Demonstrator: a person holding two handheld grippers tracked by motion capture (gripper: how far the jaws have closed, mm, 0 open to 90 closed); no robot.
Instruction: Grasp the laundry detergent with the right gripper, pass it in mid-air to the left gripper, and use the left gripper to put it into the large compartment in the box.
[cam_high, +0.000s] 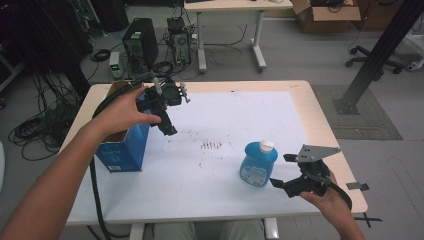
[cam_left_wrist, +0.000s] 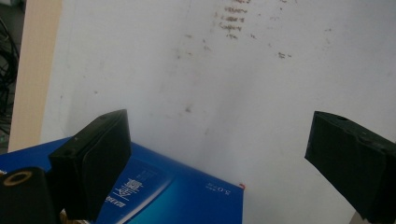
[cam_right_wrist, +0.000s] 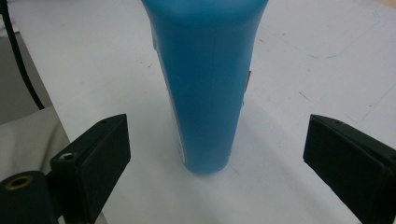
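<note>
The bottle (cam_right_wrist: 205, 84) gets chopped off by the top edge in the right gripper view, so no cap there. Box (cam_left_wrist: 154, 191) runs off the bottom edge in the left gripper view, print on it too blurry to read. Bottle label in the high view is too tiny to make out.

Even, soft overhead light, faint shadows, slight softness and grain in both gripper views.

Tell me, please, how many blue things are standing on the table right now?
2. A blue bottle with a white cap stands near the table's front right, just ahead of the right gripper. A blue box stands at the left edge, under the left gripper. Its inside is hidden.
</note>
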